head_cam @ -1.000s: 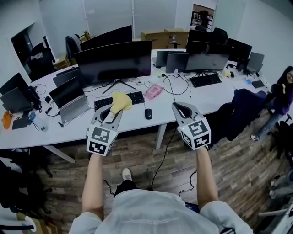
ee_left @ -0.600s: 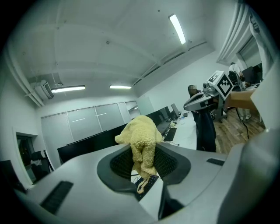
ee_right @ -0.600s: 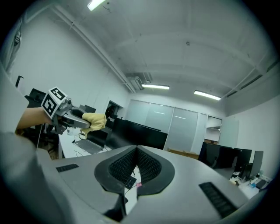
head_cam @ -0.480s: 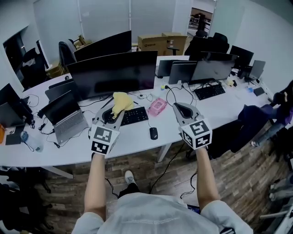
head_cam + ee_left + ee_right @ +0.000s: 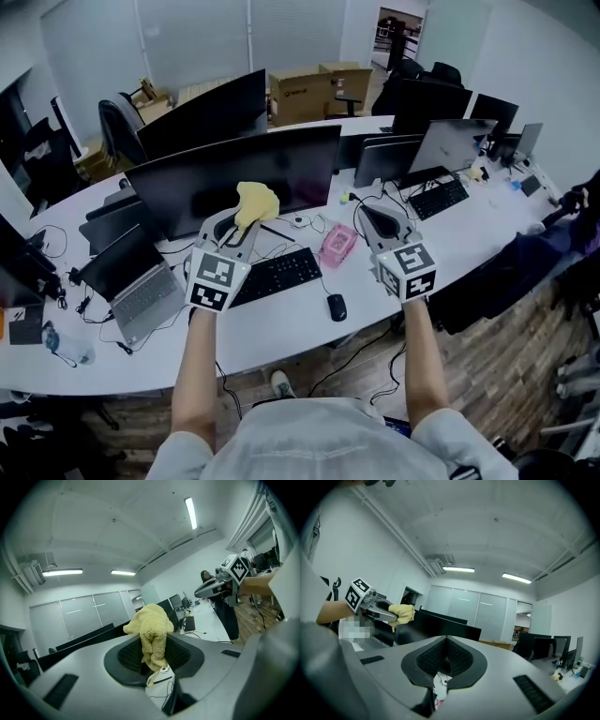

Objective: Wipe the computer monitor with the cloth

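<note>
Clamping the cloth [image 5: 255, 201], the left gripper [image 5: 240, 225] fronts the monitor [image 5: 281, 169] ahead of its jaws — the right gripper [image 5: 373, 219] has its jaws together, nothing between.

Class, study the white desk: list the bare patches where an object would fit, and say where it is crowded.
Bare desk runs along the front edge, bordered by the laptop, keyboard and mouse. Another patch lies right of the mouse. Crowded: cables and the pink box near the foot of the monitor.

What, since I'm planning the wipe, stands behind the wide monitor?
A second dark monitor, an office chair and cardboard boxes stand behind the wide monitor. The screen hides the desk surface right behind it.
</note>
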A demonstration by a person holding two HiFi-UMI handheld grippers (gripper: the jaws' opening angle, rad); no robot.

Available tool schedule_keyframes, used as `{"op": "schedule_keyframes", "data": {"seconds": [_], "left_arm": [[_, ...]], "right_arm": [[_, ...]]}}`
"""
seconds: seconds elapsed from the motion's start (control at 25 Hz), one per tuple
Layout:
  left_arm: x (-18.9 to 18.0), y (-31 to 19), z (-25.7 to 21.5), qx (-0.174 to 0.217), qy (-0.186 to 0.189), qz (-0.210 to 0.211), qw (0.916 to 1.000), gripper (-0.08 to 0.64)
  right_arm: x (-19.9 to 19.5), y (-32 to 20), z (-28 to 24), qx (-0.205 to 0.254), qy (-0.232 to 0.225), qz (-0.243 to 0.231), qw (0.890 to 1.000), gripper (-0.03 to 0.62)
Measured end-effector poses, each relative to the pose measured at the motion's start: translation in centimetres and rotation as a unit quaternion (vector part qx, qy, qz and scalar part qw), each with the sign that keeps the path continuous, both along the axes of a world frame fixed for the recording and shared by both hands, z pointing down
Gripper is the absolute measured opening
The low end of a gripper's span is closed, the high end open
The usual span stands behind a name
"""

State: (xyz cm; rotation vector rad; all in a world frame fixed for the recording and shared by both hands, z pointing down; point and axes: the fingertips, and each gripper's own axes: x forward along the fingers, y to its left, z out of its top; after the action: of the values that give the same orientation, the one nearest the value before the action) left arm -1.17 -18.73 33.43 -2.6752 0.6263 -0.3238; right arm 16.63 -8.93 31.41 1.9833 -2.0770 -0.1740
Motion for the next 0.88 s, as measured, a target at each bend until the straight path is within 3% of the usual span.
{"op": "schedule_keyframes", "data": {"seconds": [0.24, 0.48, 0.88], "left_arm": [[1.8, -4.0, 0.3, -0.004, -0.002, 0.018, 0.9998, 0.118], [4.7, -6.4, 1.1, -0.009, -0.009, 0.019, 0.9997, 0.118], [15.5, -9.0, -1.8, 0.026, -0.021, -0.004, 0.9994, 0.118]], "right_arm": [[1.7, -3.2, 0.1, 0.005, -0.008, 0.028, 1.0, 0.023], [4.3, -5.0, 0.7, 0.011, -0.039, 0.018, 0.999, 0.023], [12.6, -8.2, 0.5, -0.002, -0.031, -0.015, 0.999, 0.023]]}}
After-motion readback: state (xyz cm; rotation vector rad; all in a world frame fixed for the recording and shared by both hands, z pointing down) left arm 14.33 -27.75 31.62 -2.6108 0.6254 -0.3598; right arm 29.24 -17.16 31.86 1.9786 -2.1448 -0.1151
